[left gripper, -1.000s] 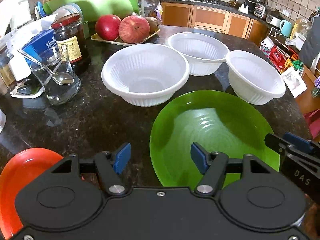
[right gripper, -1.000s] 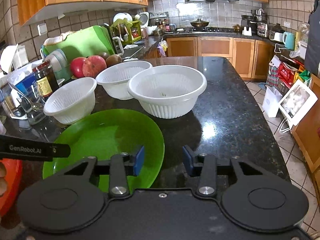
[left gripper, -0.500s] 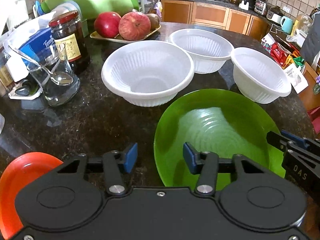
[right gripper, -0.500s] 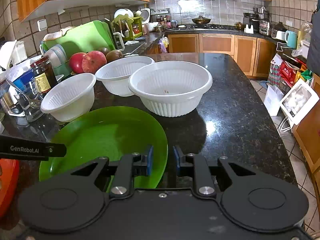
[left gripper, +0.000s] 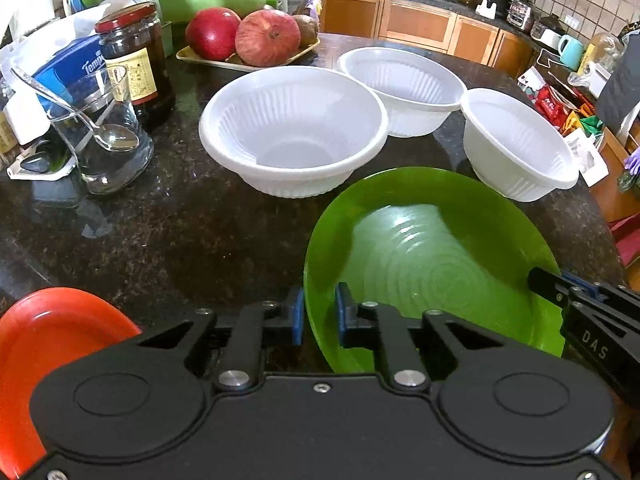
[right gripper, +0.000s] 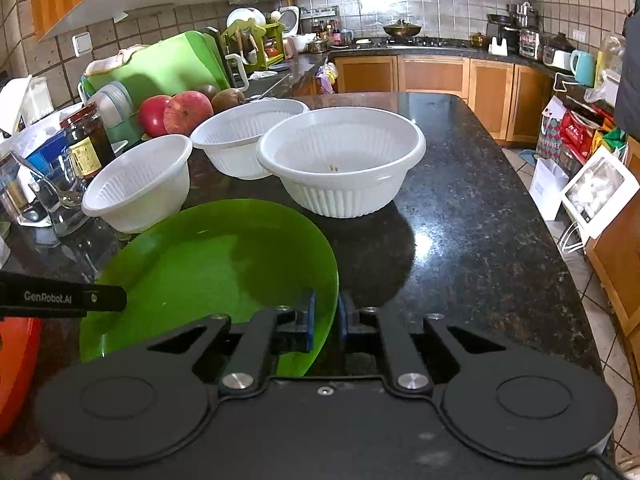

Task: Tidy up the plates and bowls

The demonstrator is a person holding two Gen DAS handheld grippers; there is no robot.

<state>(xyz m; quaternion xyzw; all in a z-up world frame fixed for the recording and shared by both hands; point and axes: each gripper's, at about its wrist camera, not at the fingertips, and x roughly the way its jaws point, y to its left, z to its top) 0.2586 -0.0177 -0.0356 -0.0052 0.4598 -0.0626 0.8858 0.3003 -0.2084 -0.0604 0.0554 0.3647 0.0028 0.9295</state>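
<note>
A green plate (left gripper: pixel 432 264) (right gripper: pixel 216 264) lies on the dark granite counter, in front of three white ribbed bowls (left gripper: pixel 292 132) (left gripper: pixel 404 84) (left gripper: pixel 516 140). My left gripper (left gripper: pixel 319 314) has its jaws closing on the plate's left rim, with the blue pads against the rim on both sides. At the plate's right rim, my right gripper (right gripper: pixel 326 318) is closing the same way, pads on the edge. An orange-red plate (left gripper: pixel 52 332) (right gripper: pixel 16 360) sits at the near left, partly hidden by the left gripper's body.
A dark jar (left gripper: pixel 134 60), a glass with a spoon (left gripper: pixel 100 148) and a tray of fruit (left gripper: pixel 248 36) crowd the counter's left and back. A green cutting board (right gripper: pixel 160 64) leans behind them. The counter's edge (right gripper: pixel 560 260) drops to the floor on the right.
Both grippers' jaws have come together from wide apart onto the green plate's opposite rims. Neither hand has shifted noticeably, and the bowls stay where they were.
</note>
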